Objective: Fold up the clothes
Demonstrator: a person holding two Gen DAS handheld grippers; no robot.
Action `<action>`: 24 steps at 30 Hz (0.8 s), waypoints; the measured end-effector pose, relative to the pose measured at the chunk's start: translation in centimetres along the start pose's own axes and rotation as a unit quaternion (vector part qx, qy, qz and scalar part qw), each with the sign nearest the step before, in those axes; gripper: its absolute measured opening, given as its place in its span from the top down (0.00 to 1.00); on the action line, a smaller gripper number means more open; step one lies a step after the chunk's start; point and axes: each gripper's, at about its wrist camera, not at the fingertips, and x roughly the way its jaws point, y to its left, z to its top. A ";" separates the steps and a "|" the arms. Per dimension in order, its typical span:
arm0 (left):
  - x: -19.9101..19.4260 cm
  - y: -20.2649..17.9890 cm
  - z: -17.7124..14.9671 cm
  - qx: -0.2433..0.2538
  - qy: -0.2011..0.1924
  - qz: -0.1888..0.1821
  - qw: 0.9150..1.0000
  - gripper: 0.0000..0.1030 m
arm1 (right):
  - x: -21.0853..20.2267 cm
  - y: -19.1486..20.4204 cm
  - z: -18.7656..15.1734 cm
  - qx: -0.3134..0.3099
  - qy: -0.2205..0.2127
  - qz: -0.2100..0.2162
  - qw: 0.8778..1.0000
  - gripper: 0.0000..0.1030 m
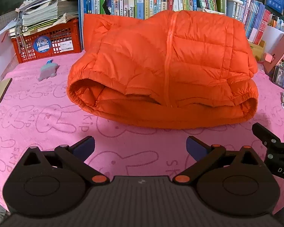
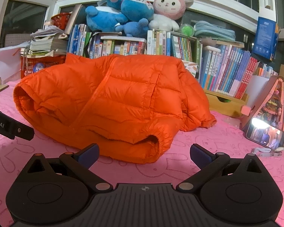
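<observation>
An orange puffer jacket [image 1: 161, 70] lies bunched on the pink rabbit-print cloth [image 1: 37, 117], its zipper running front to back and its hem facing me. My left gripper [image 1: 140, 147] hangs open just short of the hem, nothing between its blue pads. In the right wrist view the same jacket [image 2: 113, 102] fills the middle, and my right gripper [image 2: 143, 156] stands open with the hem's right corner just beyond its fingers, not touched. The right gripper's black finger [image 1: 265, 136] shows at the left view's right edge.
A red crate [image 1: 47, 43] stacked with papers stands back left, and rows of books [image 2: 227, 71] line the back. A lit phone [image 2: 265, 134] leans at the right beside a cable. A small grey-blue toy [image 1: 47, 71] lies on the cloth at left. Plush toys [image 2: 134, 9] top the shelf.
</observation>
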 end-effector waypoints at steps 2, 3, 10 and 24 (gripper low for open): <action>-0.8 -0.4 0.8 0.002 -0.004 0.001 1.000 0.00 | 0.0 0.1 0.0 -0.001 -0.001 -0.001 1.000 0.00; -1.2 -0.6 1.2 0.004 -0.006 0.001 1.000 0.00 | 0.0 0.1 -0.1 -0.002 -0.001 -0.001 1.000 0.00; 0.0 -0.9 3.5 0.021 -0.034 0.003 0.999 0.00 | 0.2 0.1 0.1 -0.002 -0.013 -0.013 1.000 0.00; 4.8 -2.5 5.6 0.008 -0.117 0.017 0.993 0.00 | 4.1 0.3 0.8 0.080 -0.116 -0.102 0.985 0.00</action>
